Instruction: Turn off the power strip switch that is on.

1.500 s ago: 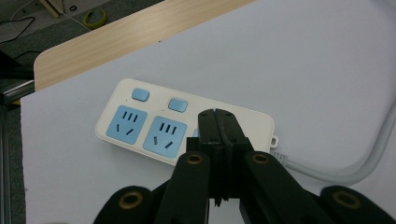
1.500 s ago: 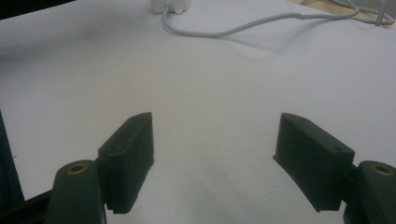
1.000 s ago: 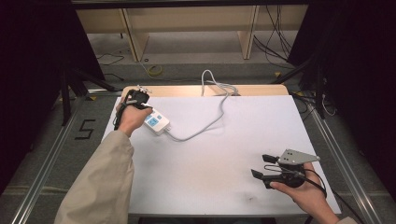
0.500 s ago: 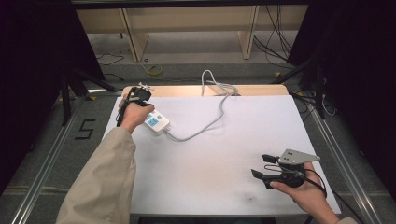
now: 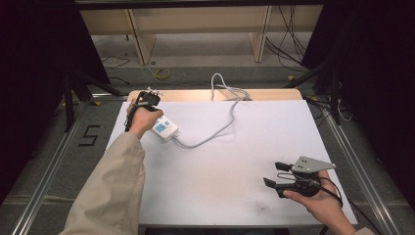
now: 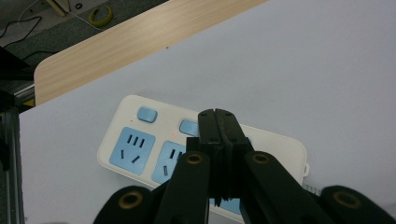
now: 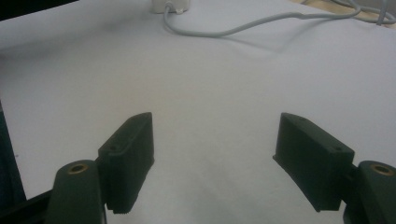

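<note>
Over power strip [image 6: 201, 154]: left gripper [image 6: 218, 116] jaws pressed together | right gripper [image 7: 215, 154] spread wide, empty

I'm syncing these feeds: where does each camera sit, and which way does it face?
High view: above the person's side, facing forward and down on the table; forearms, both grippers.
Left gripper view: on the left gripper, jaws shut, over the power strip.
Right gripper view: on the right gripper, open.
Shared: strip, cord.

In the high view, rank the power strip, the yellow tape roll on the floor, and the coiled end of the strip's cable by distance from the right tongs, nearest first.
1. Power strip, far-left on the table from the right tongs.
2. Coiled cable end, at the table's back edge.
3. Yellow tape roll, on the floor behind the table.
</note>
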Tool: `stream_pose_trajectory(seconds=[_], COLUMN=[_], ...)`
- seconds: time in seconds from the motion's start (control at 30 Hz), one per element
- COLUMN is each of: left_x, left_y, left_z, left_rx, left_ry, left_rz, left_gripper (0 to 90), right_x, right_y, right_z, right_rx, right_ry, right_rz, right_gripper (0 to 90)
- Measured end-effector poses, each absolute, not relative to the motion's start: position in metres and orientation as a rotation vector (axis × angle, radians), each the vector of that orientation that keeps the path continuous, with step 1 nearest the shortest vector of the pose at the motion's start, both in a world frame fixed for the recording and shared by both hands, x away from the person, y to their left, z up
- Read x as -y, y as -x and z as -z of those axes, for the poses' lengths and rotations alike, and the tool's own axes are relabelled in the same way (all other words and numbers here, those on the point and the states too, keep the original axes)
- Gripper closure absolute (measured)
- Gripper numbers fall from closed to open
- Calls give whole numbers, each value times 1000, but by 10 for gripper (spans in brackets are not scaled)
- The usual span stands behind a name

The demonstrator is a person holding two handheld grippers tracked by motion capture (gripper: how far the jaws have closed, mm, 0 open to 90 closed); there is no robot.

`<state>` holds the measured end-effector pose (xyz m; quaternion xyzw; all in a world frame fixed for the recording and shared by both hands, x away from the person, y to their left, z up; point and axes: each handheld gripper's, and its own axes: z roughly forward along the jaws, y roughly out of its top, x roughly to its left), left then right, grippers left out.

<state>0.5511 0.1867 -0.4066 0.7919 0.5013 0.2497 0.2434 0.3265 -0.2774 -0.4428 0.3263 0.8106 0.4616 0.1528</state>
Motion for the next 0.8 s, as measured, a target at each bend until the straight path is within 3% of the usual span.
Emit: stream_pose_trajectory(seconds=[0.8], left_x=[-189], left_y=[-565], left_z=[422], left_rx=[-1391], left_ry=[-2183], left_rz=[-681], left_gripper=[899], right_x=[277], right_y=[-327], right_z=[444], right_rx=[-2335], right_ry=[-939], right_rz=[-1325], right_gripper=[283])
